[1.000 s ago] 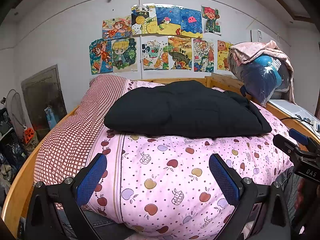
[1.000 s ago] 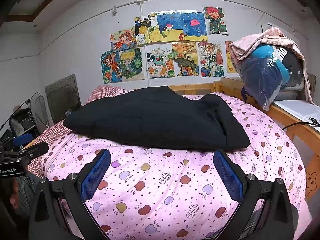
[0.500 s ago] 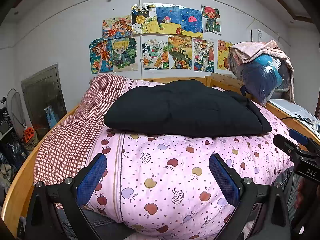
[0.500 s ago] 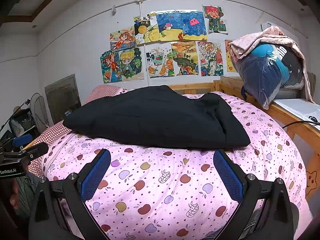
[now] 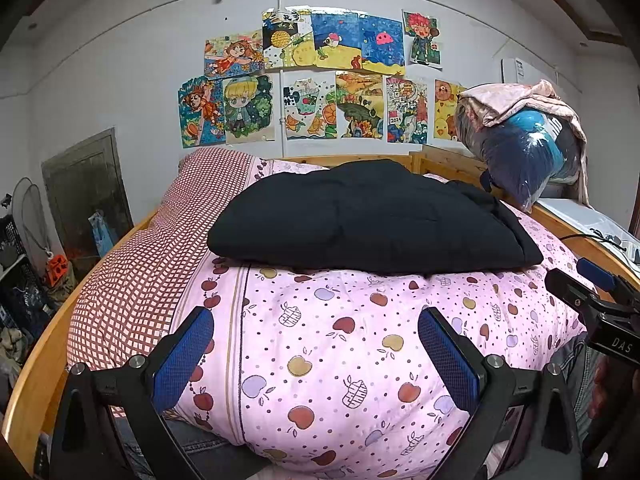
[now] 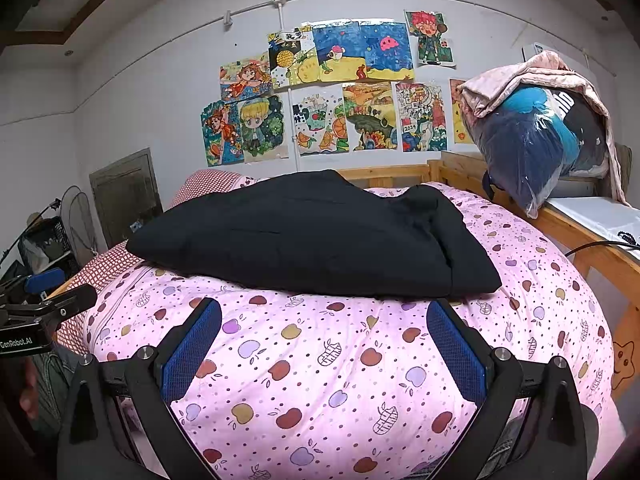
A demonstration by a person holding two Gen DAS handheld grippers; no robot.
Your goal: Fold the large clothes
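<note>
Left wrist view: one black garment [image 5: 372,216], folded into a thick pad, lying centre frame on one pink apple-print quilt [image 5: 352,344] over a wooden bed frame [image 5: 36,376]. Left gripper [image 5: 316,354] low in the foreground, jaws spread wide with two blue pads [image 5: 182,358] apart and nothing between them but quilt showing behind. One red-checked pillow [image 5: 160,248] at left of the garment. On the wall [image 5: 120,80] in the upper centre, roughly eleven children's drawings [image 5: 320,88], edges overlapping so the count is uncertain; "2024" readable on one. One plastic-wrapped bundle [image 5: 524,148] at right under a pink cloth [image 5: 520,100]. At the right edge, part of the other tool with "DAS" in white letters. Right wrist view: same single black garment [image 6: 320,236] across the middle, well beyond the pads, resting on the quilt [image 6: 360,360]. Right gripper [image 6: 324,354] at the bottom, jaws likewise wide apart, two blue pads [image 6: 192,350], gripping nothing. Drawings [image 6: 340,92] in the upper centre, "2024" again legible. Bundle [image 6: 532,152] at upper right on a wooden ledge, pink cloth [image 6: 532,76] draped over it. One fan [image 6: 80,224] at left. At the left edge, the other tool bearing "GenRobot.AI".
</note>
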